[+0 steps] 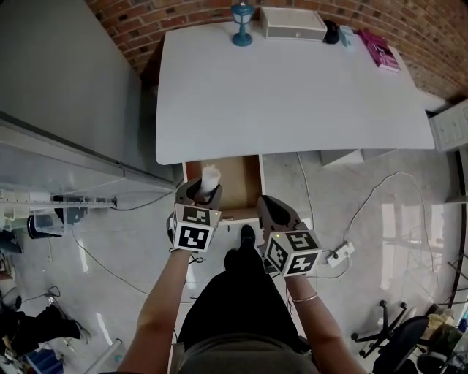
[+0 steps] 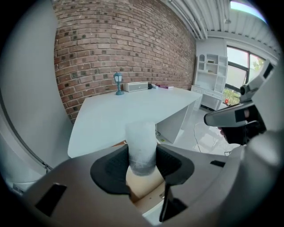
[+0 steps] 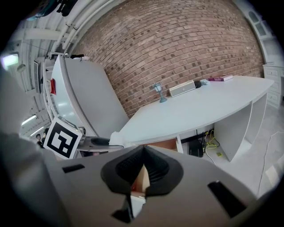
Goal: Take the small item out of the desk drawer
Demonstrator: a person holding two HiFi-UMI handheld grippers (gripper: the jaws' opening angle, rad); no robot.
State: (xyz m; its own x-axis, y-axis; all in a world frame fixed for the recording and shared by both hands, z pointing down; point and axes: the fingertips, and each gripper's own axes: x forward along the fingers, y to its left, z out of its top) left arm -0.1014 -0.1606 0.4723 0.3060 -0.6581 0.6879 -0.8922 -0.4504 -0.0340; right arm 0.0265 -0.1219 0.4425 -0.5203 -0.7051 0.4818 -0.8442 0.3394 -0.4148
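Observation:
A small white frosted cylinder stands upright between the pads of my left gripper, which is shut on it. In the head view the cylinder hangs above the open wooden drawer under the near edge of the white desk. My left gripper is over the drawer's left side. My right gripper is beside the drawer's right front corner, and its jaws meet at the tips with nothing between them. The right gripper view also shows the cylinder off to the left.
At the back of the desk stand a blue lamp, a white box and a pink book. A power strip and cables lie on the floor at right. A chair base is at bottom right, a grey cabinet at left.

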